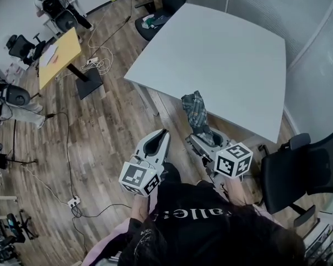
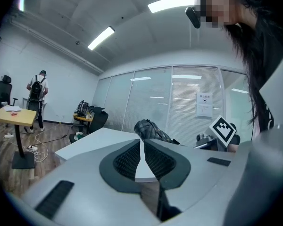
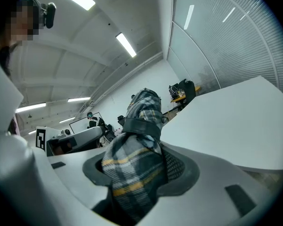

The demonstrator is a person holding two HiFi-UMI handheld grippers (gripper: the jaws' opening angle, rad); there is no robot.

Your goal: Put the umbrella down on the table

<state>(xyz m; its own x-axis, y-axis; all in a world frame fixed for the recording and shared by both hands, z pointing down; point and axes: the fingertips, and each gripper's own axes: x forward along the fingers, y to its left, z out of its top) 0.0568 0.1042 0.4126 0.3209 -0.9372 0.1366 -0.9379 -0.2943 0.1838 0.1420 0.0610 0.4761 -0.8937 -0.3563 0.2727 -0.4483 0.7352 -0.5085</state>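
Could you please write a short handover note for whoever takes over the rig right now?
Left gripper: jaws together, nothing between them.
Right gripper: closed on the folded plaid umbrella, which sticks out forward past the jaws with its strap wrapped around it.
Table: pale top just ahead of both grippers; the umbrella is in the air near its near edge, not resting on it.
Done: the umbrella is gripped and brought up to the table.
Left: carry it over the tabletop, lower it until it lies on the surface, open the right jaws and pull back.
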